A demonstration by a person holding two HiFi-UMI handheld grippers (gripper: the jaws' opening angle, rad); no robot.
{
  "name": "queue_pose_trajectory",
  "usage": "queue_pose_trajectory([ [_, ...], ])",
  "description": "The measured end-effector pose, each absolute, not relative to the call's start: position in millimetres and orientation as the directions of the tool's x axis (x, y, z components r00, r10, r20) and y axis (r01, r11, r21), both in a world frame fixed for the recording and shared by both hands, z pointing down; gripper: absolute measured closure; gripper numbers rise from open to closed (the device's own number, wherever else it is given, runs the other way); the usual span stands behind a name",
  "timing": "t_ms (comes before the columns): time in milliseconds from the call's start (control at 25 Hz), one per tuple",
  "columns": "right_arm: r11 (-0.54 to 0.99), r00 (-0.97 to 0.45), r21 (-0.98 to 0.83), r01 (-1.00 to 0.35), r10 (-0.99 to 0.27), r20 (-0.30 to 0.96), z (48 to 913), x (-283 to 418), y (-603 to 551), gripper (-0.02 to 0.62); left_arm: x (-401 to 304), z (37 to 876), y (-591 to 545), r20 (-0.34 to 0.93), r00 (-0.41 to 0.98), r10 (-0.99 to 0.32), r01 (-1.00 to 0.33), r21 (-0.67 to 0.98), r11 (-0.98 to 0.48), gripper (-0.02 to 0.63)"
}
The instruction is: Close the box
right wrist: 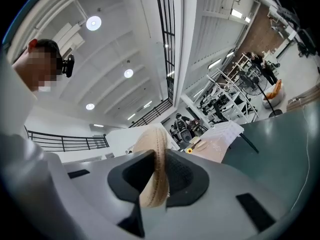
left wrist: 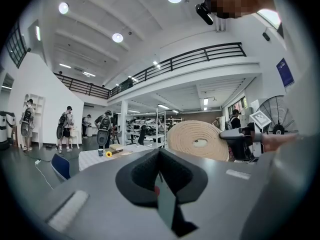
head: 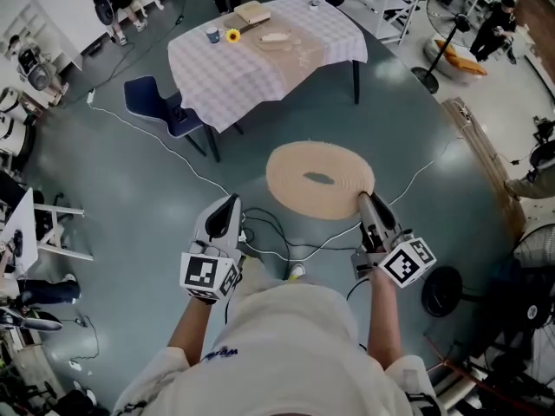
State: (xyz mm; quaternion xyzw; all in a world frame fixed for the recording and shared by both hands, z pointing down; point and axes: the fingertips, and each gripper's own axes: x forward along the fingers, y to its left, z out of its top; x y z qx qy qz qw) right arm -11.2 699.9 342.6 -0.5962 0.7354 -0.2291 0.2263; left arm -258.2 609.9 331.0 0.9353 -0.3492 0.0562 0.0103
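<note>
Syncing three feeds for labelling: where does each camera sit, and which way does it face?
Head view: head-mounted, steeply down; both forearms, left gripper, right gripper, woven disc.
Left gripper view: on that gripper, level along its shut jaws; wearer's head above.
Right gripper view: along jaws clamped on the disc's rim.
Shared: disc and clothed table in all three.

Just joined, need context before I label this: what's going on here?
A person stands with a gripper in each hand. The right gripper is clamped on the rim of a round woven disc and holds it out in front, off the floor. The left gripper is shut with nothing in it. A table with a checked cloth stands some way ahead.
</note>
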Motion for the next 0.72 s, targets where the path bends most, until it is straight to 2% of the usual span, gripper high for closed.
queue_pose_trajectory([
  [240,0.197,-0.214,-0.631,-0.750,-0.976,-0.050,351,-15,693,0.523,-259,330,622,0.133,0.740,-0.660,-0.654,-0.087,-0.751,0.604],
  [400,0.204,-0.228,-0.619,-0.759,-0.973,-0.040,354,-24,684,0.523,-272,339,616,0.166,0.720,-0.674,-0.672,-0.074,-0.737,0.604],
  [720,0.156,-0.189,-0.609,-0.777,-0.982,-0.009,363,-5,675,0.522,-249,344,596,0.158,0.742,-0.651,-0.651,-0.064,-0.757,0.604],
])
